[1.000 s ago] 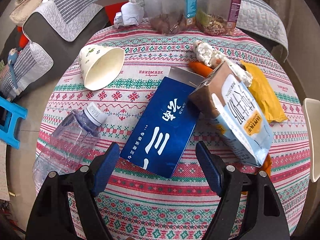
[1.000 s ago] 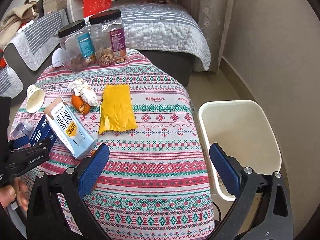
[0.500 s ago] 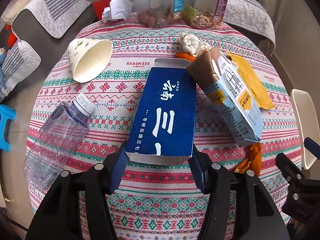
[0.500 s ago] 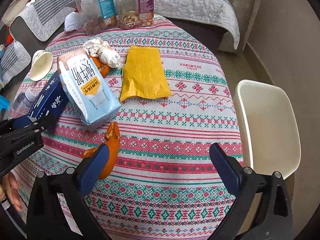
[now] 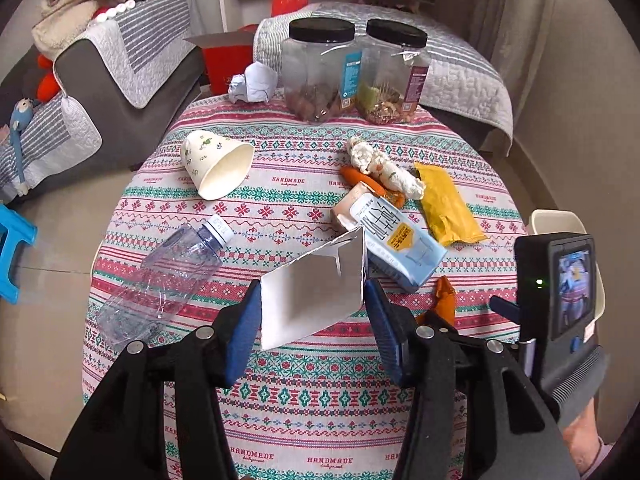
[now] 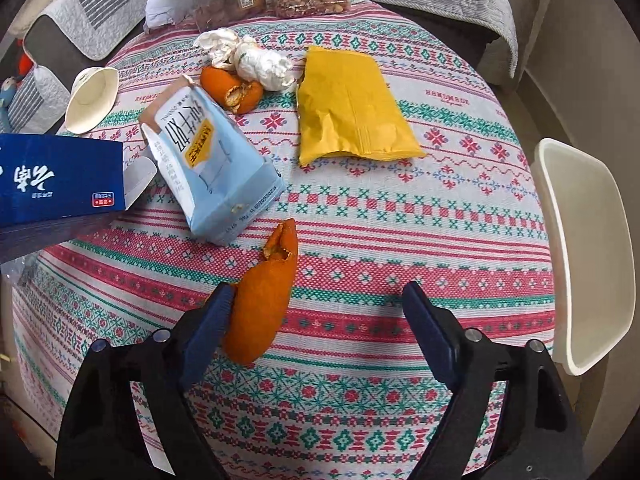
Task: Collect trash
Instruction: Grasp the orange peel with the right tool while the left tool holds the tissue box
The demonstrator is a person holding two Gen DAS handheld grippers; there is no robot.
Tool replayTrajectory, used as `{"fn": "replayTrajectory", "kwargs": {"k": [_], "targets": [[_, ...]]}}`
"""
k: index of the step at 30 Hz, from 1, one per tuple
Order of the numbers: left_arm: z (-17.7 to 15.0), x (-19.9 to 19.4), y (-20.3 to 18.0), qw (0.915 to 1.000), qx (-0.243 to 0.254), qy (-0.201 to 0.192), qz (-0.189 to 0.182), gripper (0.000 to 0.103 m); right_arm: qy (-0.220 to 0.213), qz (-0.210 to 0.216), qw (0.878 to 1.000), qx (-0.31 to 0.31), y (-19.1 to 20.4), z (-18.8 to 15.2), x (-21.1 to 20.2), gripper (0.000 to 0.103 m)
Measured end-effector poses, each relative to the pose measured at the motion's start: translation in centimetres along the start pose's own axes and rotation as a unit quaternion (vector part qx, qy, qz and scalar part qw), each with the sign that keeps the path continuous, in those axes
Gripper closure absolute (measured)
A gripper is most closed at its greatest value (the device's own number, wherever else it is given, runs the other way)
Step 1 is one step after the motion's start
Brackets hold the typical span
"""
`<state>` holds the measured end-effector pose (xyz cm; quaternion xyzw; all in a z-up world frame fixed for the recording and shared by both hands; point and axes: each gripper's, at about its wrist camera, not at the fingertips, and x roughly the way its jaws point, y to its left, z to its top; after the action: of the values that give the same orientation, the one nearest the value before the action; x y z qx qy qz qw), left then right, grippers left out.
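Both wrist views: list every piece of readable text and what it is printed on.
"HANDMADE": woven repeatedly into the tablecloth.
Milk carton: large Chinese characters and a yellow label, too distorted to read surely.
Blue box: white Chinese characters, seen upside down, not legible.
Jars: label print too small.

Left claw (image 5: 312,320) closing; right claw (image 6: 316,336) closing
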<state>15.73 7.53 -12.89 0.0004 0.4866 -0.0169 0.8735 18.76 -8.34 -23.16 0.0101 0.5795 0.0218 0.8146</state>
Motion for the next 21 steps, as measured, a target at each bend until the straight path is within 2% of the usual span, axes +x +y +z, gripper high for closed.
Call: {"fn": "replayTrajectory", "kwargs": {"k": [2,4,8,14,21], "targets": [[-0.1,-0.7,0.2,1.0,-0.001,-0.006,-0.002,0.051,-0.003,0.015,1.0,-0.001,0.4,0.1,0.0,0.041],[-0.3,-1.2,0.2,0.9999,0.001,-0.01,-0.002,0.051,0.0,0.048,0.999,-0.013,1.2,0.2,-0.5,0.084],[-0.5,-1.7,0.6,0.9999,-0.004,-0.016,0.0,0.051,-0.009,0.042,0.999,-0.028,2.2,-0.2,-1.8,0.09],[-0.3,-2.6,1.3,0.9993,-0.021,-0.03,-0.005,0.051,-0.027,0.09,0.996,-0.007,1.2,0.2,-4.3,0.091],[-0.2,-3.8,0.9,0.9982,-0.028,-0.052,-0.009,0.051,-0.067,0.12,0.991,0.003,-0.2,0.7,-7.8,0.091]]}}
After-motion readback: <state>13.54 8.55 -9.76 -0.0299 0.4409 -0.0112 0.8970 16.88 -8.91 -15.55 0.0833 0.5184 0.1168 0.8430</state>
